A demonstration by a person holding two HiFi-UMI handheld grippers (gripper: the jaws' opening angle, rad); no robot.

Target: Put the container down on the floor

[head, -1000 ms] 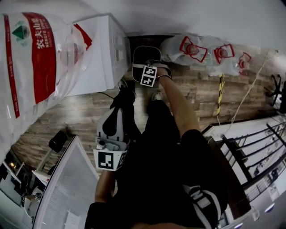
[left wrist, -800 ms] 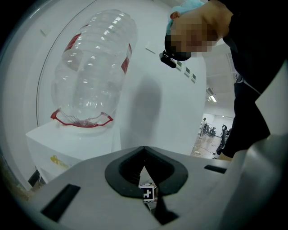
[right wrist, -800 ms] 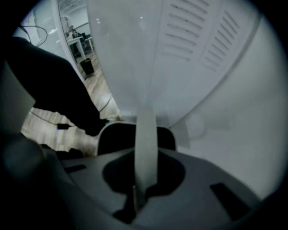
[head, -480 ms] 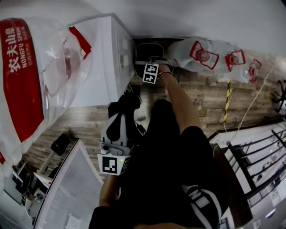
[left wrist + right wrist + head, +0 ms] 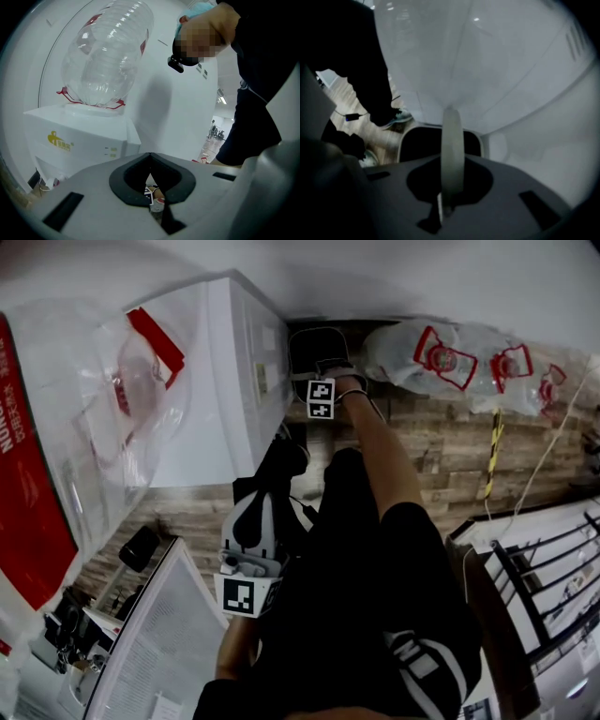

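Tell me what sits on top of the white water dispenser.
A large clear water bottle, upside down. Its neck is hidden inside the dispenser top.

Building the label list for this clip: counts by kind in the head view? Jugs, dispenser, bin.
Water dispenser: 1
Water jugs: 4, one on top of the dispenser, three lying on the floor by the wall
Dark container: 1
Total: 6
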